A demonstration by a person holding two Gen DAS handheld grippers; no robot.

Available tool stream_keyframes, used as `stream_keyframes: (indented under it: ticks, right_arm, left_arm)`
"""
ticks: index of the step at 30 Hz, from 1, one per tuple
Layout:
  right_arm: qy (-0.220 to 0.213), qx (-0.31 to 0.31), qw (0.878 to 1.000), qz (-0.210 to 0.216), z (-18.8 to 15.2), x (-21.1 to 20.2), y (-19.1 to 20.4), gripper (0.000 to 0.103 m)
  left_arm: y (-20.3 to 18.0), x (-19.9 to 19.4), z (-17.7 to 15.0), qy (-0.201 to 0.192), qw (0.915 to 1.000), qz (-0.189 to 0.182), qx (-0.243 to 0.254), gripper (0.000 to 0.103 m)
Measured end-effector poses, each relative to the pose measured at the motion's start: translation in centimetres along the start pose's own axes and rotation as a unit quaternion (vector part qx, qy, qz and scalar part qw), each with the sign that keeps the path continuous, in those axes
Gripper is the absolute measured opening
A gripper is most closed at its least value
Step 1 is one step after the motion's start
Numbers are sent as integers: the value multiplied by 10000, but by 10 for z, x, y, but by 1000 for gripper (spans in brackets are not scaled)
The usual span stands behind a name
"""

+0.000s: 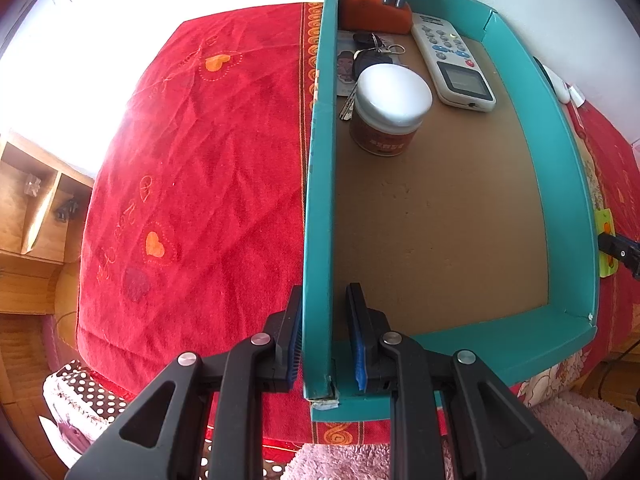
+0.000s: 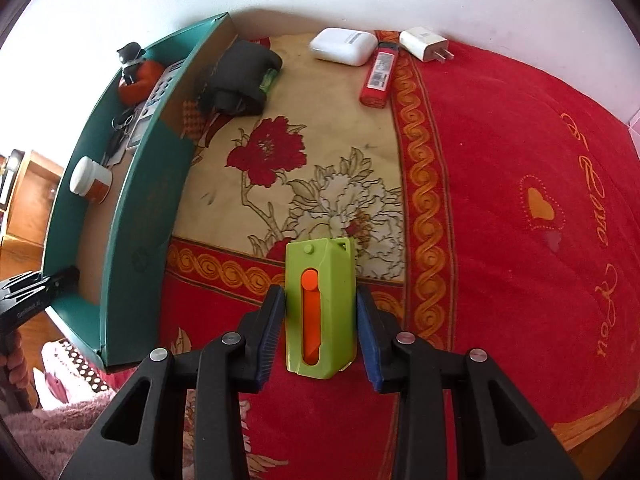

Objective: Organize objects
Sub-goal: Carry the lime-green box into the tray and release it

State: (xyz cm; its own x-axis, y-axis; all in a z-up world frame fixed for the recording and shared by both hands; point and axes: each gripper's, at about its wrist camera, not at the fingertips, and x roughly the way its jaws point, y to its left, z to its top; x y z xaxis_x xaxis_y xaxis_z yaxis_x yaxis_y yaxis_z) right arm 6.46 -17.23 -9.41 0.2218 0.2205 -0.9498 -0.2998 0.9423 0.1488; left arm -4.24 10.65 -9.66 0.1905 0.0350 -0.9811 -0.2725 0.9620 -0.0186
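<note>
Box (image 1: pixel 576 184), teal, shallow, open-topped, resting on red cloth-covered bed (image 1: pixel 192 184). Left tool (image 1: pixel 323 340) clamped narrow on box's left wall near its near corner. Jar (image 1: pixel 390 108), remote (image 1: pixel 454 62), keys (image 1: pixel 370 46) and orange toy (image 1: pixel 376 8) crowded at far end; near half of floor bare. Right tool (image 2: pixel 320 322) gripping green-and-orange cutter (image 2: pixel 320 312), pads against both sides, over bed just right of box. Earbud case (image 2: pixel 343 46), red lighter (image 2: pixel 380 74), charger (image 2: pixel 425 44), dark pouch (image 2: pixel 240 76) along far edge by wall.
</note>
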Motion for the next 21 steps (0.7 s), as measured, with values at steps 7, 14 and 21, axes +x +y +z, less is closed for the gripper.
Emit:
stream_keyframes:
  ticks: [7,14,21]
  right_arm:
    - [-36,-210,9992,-332,7,9,21,41]
    - [-129,26,9996,-232,15,14,22,45]
    - [-313,106,9984,-459,25,16,23,45]
  left_arm:
    - [-3,2,4,25,10000,-31,63,17]
    - [-5,3,5,23,9999,-47,96,17]
    - [-9,5,7,60,9998,-3,173,17]
